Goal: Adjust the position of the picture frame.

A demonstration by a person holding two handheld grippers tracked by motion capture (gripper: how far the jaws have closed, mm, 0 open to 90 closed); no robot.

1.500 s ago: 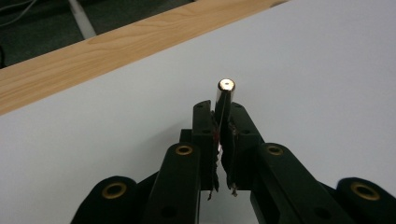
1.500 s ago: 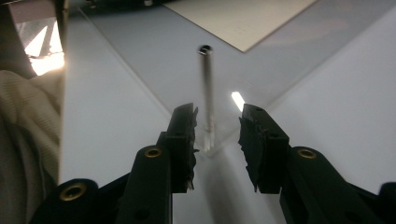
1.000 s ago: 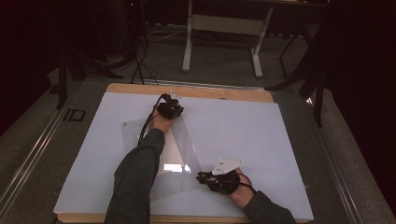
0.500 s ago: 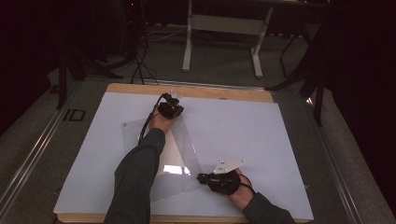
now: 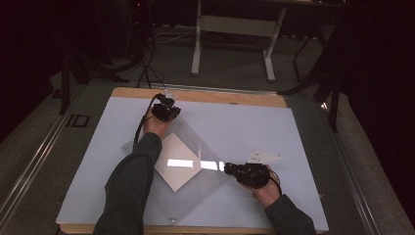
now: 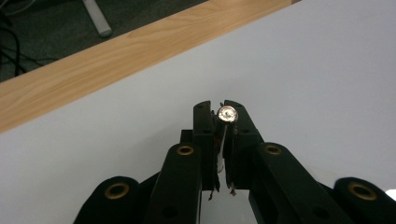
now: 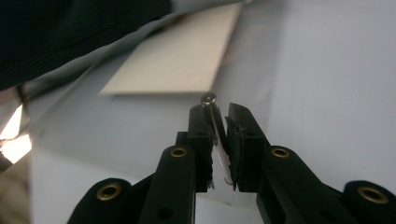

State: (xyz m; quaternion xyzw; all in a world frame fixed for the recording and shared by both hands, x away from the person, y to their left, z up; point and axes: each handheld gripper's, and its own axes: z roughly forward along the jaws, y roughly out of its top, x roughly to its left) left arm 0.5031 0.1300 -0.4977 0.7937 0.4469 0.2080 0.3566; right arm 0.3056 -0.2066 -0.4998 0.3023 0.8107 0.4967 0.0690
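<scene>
Sheet corners gripped, fold not yet closed

Transparent plastic sheet (image 5: 195, 166) is spread on the white table (image 5: 293, 132), with a beige card (image 5: 177, 167) lying under or inside it. Its far corner, which carries a small metal stud (image 6: 228, 113), is clamped in the closed left gripper (image 5: 165, 108). The near-right corner is pinched by the right gripper (image 5: 230, 169), whose jaws have just been opening slightly. Both corners seem lifted; the folding itself is judged to remain.

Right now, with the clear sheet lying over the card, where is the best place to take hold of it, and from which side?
Take the clear sheet at a corner stud, coming in level from outside. It is thin and flat, so only the corners give purchase. The left tool is shut on the far stud; the right tool has the right-hand stud between its jaws.
</scene>
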